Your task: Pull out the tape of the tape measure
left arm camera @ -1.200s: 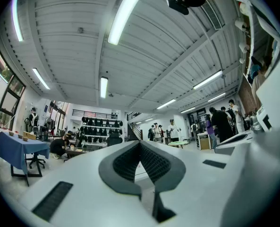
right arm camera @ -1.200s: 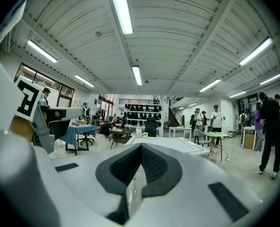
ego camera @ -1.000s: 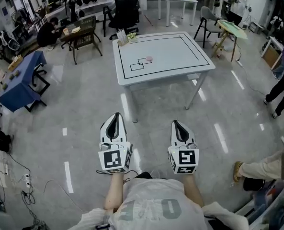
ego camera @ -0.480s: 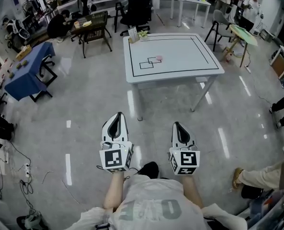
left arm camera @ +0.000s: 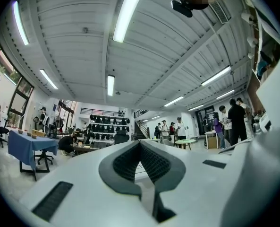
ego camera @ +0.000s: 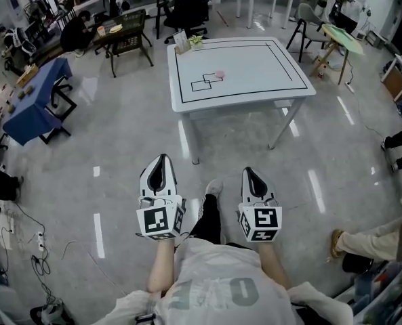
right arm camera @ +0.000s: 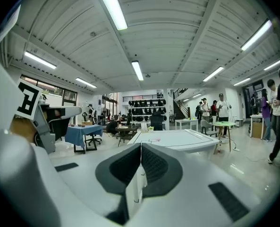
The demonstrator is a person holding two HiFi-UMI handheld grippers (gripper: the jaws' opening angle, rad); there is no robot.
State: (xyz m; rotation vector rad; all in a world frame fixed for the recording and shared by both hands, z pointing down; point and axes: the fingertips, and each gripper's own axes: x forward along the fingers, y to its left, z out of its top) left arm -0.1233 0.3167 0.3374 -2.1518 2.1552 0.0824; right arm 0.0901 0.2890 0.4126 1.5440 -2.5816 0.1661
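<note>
A small pink object (ego camera: 219, 75), too small to identify, lies on the white table (ego camera: 255, 80) ahead, beside black square outlines drawn on its top. The table also shows in the right gripper view (right arm camera: 177, 138). My left gripper (ego camera: 160, 164) and right gripper (ego camera: 249, 176) are held side by side over the floor, well short of the table, both pointing toward it. Both are shut with nothing between the jaws. In the left gripper view the gripper (left arm camera: 140, 143) points up at the hall, and in the right gripper view the gripper (right arm camera: 140, 145) aims at the table.
A blue-covered table (ego camera: 31, 107) stands at the left, dark chairs and a desk (ego camera: 126, 32) behind the white table, a green-topped table (ego camera: 339, 39) at the right. People stand at the far right. Cables and a power strip (ego camera: 41, 249) lie on the floor left. My foot (ego camera: 213, 188) steps forward.
The white table has come a little closer and shifted in view as I walk toward it. My foot has swung forward between the grippers. Both grippers stay shut.
</note>
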